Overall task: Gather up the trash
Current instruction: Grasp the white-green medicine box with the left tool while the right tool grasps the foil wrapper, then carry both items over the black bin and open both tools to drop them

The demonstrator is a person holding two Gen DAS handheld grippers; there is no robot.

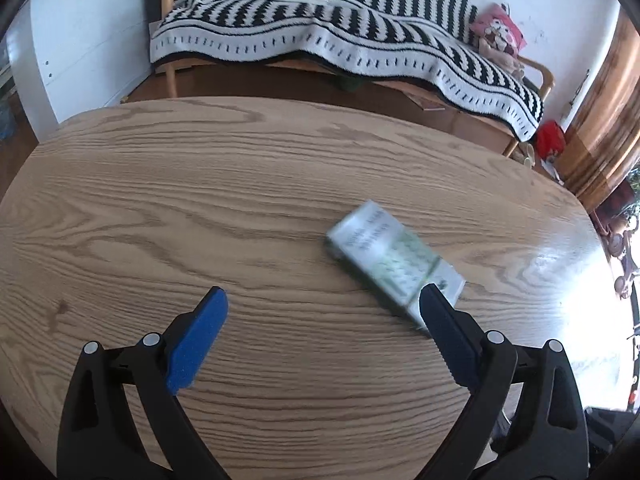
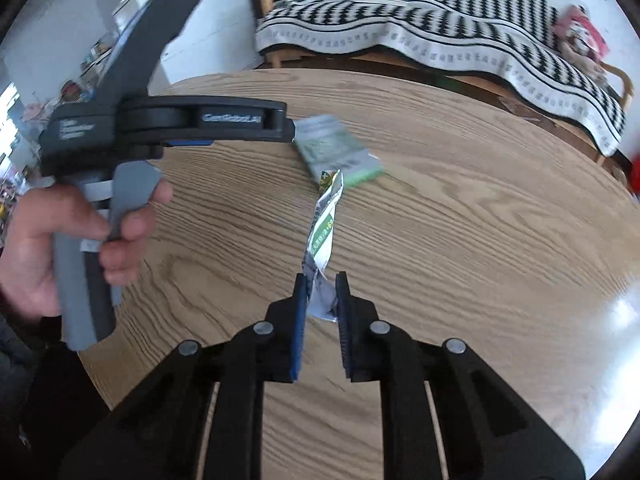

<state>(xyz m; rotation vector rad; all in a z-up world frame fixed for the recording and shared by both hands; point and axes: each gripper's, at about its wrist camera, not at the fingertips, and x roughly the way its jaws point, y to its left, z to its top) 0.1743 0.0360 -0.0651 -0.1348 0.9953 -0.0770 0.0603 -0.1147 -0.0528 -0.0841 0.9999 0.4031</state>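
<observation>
Right tongs (image 2: 322, 284) are pinching the near end of a twisted wrapper (image 2: 325, 224) that I'm lifting off the worktop (image 2: 480, 240), left tongs (image 1: 322, 304) hanging spread just short of the green-and-white packet (image 1: 394, 258) beyond, and that thin grip risks the wrapper slipping out.

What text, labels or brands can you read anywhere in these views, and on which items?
"GenRobot.AI", partly blurred: on the black body of the left hand-held gripper, seen from the right wrist view.
Small label on that body's rear end: too blurred to read.
Green-and-white box on the table: print blurred, unreadable.
Crumpled wrapper in the right hand-held gripper: characters on a green band, too small to read.
</observation>
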